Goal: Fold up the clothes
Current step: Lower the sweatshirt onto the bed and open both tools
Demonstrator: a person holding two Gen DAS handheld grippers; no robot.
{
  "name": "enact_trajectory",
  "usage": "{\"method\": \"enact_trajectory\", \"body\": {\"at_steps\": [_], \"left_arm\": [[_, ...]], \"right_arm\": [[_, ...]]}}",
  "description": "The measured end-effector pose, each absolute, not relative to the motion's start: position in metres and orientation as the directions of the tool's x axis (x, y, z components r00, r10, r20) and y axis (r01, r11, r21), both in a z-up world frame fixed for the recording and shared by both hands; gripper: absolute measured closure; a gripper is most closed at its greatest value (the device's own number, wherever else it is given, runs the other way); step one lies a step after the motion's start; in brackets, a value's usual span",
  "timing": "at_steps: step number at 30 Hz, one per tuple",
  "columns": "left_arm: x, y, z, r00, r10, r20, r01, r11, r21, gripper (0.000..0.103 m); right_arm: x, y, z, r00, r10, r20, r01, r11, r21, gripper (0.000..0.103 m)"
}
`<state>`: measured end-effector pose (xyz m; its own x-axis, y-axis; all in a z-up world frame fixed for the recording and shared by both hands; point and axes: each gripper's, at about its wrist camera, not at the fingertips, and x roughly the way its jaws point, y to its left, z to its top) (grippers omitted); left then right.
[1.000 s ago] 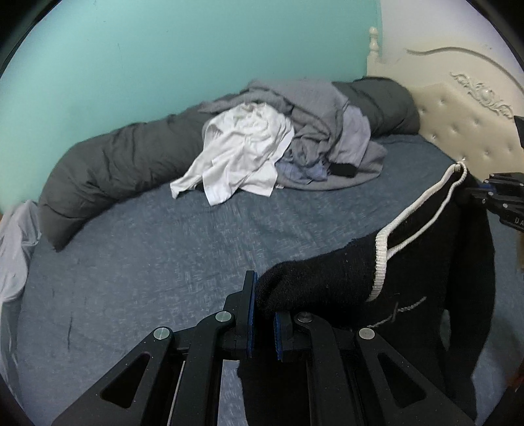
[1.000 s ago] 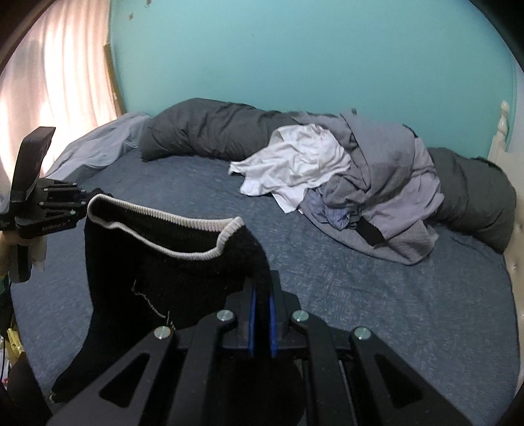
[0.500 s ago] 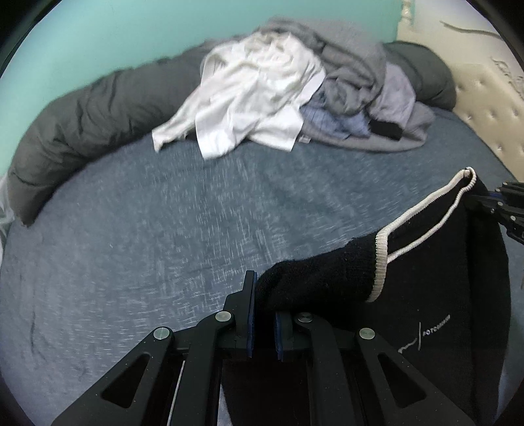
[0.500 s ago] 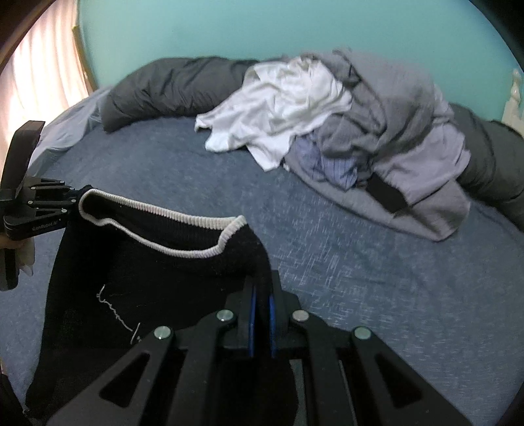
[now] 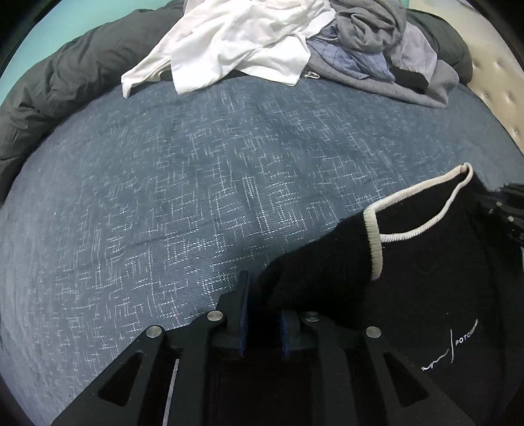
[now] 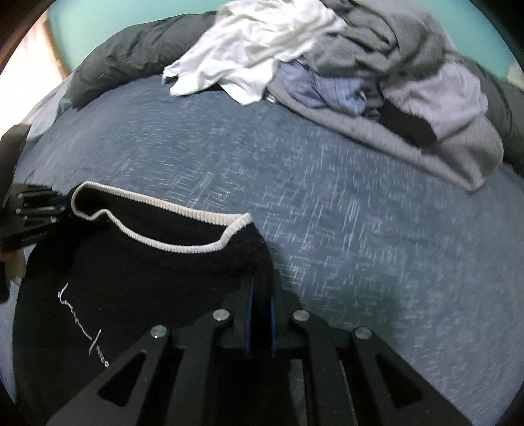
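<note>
A black knit sweater [image 5: 425,278] with a white ribbed neckline lies spread low over the blue bedsheet [image 5: 196,180], stretched between both grippers. My left gripper [image 5: 263,295] has one shoulder between its jaws, which are opening, and a gap shows beside the cloth. My right gripper [image 6: 261,295] is shut on the other shoulder of the sweater [image 6: 131,278], its jaws only starting to open. Each gripper shows at the edge of the other's view: the right gripper [image 5: 511,209] and the left gripper [image 6: 32,209].
A heap of clothes lies at the far side of the bed: a white shirt [image 5: 235,42], grey garments [image 5: 370,29] and a pale blue checked one [image 5: 347,62]. A dark grey duvet [image 5: 65,75] runs along the teal wall. A padded headboard [image 5: 497,82] stands at the right.
Both grippers have come down toward the bed with the sweater, which now lies on the sheet. The left jaws have parted wider. The clothes heap sits higher in both views.
</note>
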<state>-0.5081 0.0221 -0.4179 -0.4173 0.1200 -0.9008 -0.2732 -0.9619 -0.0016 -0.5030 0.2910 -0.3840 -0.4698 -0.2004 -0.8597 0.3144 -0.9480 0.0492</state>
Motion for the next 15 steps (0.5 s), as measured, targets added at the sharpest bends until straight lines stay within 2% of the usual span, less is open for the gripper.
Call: {"method": "enact_trajectory", "body": {"at_steps": [1, 2, 3, 4, 5, 9, 15], "left_arm": [[-0.509, 0.019, -0.416, -0.418, 0.129, -0.899, -0.265, -0.964, -0.015, 0.073], [-0.508, 0.015, -0.411, -0.427, 0.146, -0.892, -0.253, -0.967, -0.038, 0.059], [-0.505, 0.008, -0.404, -0.442, 0.171, -0.88, -0.242, -0.968, -0.066, 0.051], [-0.501, 0.002, -0.397, -0.458, 0.195, -0.867, -0.232, -0.968, -0.094, 0.042], [-0.497, -0.004, -0.389, -0.474, 0.212, -0.855, -0.226, -0.967, -0.114, 0.042], [-0.471, -0.018, -0.363, -0.528, 0.201, -0.825, -0.238, -0.968, -0.084, 0.042], [-0.414, -0.04, -0.339, -0.551, 0.225, -0.804, -0.231, -0.966, -0.112, 0.042]], "right_arm": [[-0.503, 0.293, -0.384, -0.469, -0.206, -0.859, 0.302, -0.951, 0.063, 0.092], [-0.501, 0.296, -0.381, -0.476, -0.22, -0.852, 0.292, -0.953, 0.083, 0.088], [-0.499, 0.3, -0.376, -0.484, -0.239, -0.842, 0.283, -0.953, 0.108, 0.085], [-0.496, 0.304, -0.371, -0.492, -0.254, -0.833, 0.273, -0.953, 0.13, 0.077], [-0.492, 0.31, -0.366, -0.5, -0.268, -0.824, 0.261, -0.953, 0.152, 0.068], [-0.471, 0.328, -0.339, -0.551, -0.286, -0.784, 0.221, -0.956, 0.193, 0.051], [-0.409, 0.35, -0.306, -0.588, -0.362, -0.723, 0.205, -0.932, 0.299, 0.05]]}}
